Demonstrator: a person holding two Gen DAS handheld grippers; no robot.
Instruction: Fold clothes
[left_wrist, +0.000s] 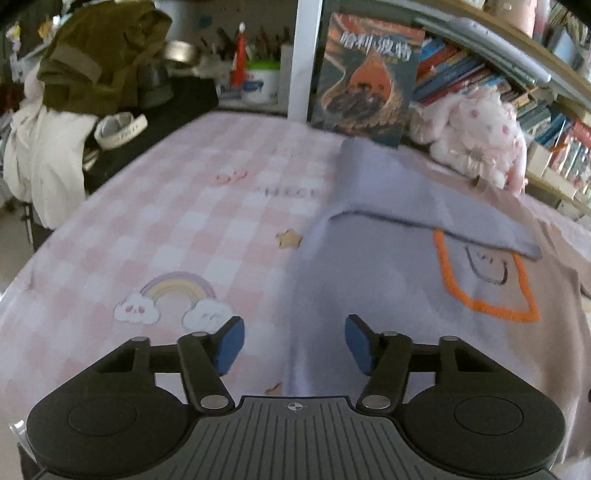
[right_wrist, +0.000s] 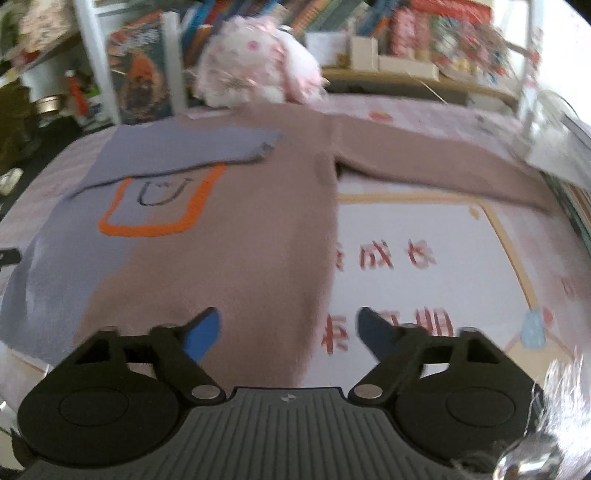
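Observation:
A sweater (right_wrist: 240, 221), lavender on one half and dusty pink on the other, lies flat on the bed with an orange-outlined smiley patch (right_wrist: 159, 206) on its chest. Its lavender sleeve (right_wrist: 184, 155) is folded across the body; the pink sleeve (right_wrist: 436, 166) stretches out to the right. In the left wrist view the same sweater (left_wrist: 369, 295) fills the right side, the folded sleeve (left_wrist: 424, 206) lying over the patch (left_wrist: 484, 280). My left gripper (left_wrist: 293, 341) hovers open above the lavender hem edge. My right gripper (right_wrist: 290, 332) is open above the pink hem edge. Neither holds anything.
The bed has a pink checked sheet (left_wrist: 166, 206) with a rainbow print. A plush toy (right_wrist: 255, 62) and a large book (left_wrist: 365, 77) stand at the head, by bookshelves (left_wrist: 517, 85). Piled clothes (left_wrist: 92, 55) sit on a chair at the left.

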